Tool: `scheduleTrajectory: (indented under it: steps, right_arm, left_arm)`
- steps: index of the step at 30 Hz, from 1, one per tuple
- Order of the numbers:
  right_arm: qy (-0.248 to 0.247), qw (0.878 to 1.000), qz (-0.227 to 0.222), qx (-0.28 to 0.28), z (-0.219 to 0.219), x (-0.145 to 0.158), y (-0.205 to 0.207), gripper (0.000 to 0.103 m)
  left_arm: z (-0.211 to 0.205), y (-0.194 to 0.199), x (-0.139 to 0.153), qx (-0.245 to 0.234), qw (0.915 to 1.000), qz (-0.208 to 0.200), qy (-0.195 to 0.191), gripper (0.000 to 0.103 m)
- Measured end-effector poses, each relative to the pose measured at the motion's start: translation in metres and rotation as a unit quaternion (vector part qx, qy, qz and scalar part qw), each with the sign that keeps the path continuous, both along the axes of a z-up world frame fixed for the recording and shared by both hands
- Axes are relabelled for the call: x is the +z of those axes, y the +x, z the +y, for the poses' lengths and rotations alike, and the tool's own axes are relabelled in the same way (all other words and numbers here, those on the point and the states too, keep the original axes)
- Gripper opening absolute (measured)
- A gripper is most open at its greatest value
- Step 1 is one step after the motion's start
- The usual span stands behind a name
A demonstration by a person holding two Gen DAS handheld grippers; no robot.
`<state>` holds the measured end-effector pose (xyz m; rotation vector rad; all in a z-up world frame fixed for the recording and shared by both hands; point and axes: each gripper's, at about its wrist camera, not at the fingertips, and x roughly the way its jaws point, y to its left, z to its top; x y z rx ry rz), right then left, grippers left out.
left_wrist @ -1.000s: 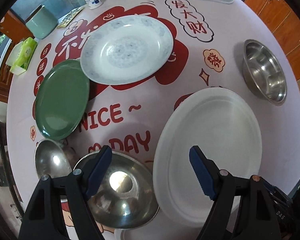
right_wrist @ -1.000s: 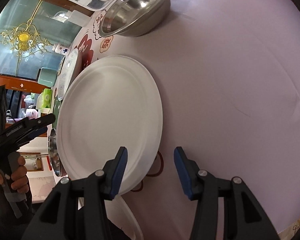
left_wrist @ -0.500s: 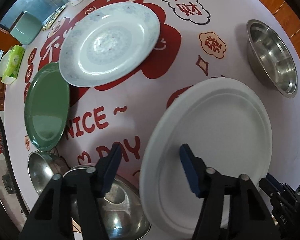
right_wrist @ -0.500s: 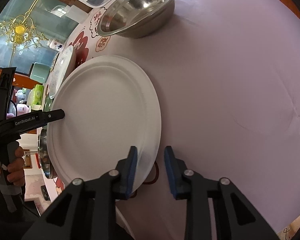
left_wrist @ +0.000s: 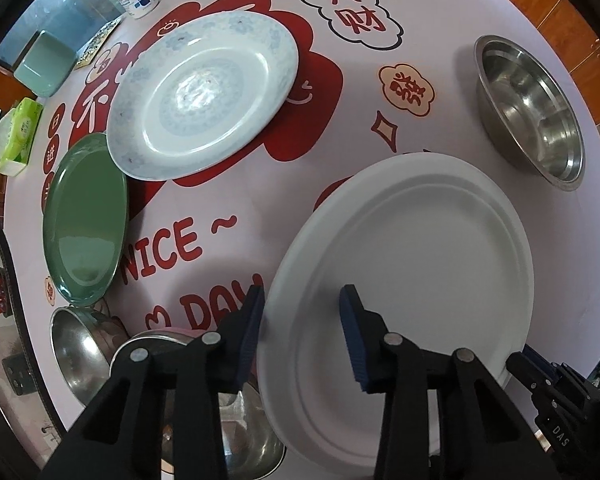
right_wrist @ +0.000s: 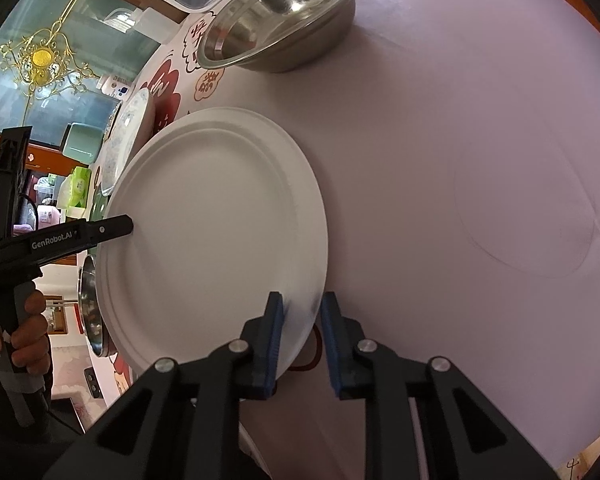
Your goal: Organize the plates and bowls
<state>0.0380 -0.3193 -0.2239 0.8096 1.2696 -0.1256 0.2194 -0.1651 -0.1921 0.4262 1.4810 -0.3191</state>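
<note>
The big white plate lies at the near right of the bench, both tools straddling opposite rims. The right tool has just narrowed around the near rim — whether its pads press, I cannot tell. The left tool has just been closing, still gaping, one pad outside the rim, one over the plate.

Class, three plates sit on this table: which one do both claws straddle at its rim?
The plain white plate, the largest. The green plate and the blue-patterned plate lie farther off, away from both claws.
</note>
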Motion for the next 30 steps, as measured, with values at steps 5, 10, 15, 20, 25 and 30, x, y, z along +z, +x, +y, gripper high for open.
scheduleTrajectory:
  steps: [5,10,15,20,25,30]
  right_arm:
    - [0.006,1.000,0.000,0.002,0.000,0.000,0.000,0.019]
    - [0.007,1.000,-0.014,0.006,-0.002,0.006,-0.005,0.019]
    - [0.004,0.999,-0.031,0.011,-0.002,0.013,-0.011,0.019]
    - [0.005,0.999,-0.046,0.018,0.000,0.021,-0.017,0.019]
    - [0.009,0.998,-0.057,0.028,0.003,0.026,-0.025,0.019]
    - [0.006,0.997,-0.067,0.038,0.008,0.033,-0.031,0.019]
  left_arm:
    - [-0.001,-0.005,0.006,0.000,0.9999,-0.007,0.009,0.036]
    - [0.002,-0.016,0.025,0.007,0.9998,-0.020,-0.007,0.035]
    - [0.007,-0.028,0.045,0.012,0.9992,-0.036,-0.017,0.035]
    - [0.014,-0.042,0.061,0.015,0.9985,-0.049,-0.020,0.035]
    - [0.026,-0.060,0.072,0.027,0.9976,-0.059,-0.021,0.035]
    - [0.042,-0.078,0.078,0.041,0.9966,-0.066,-0.026,0.035]
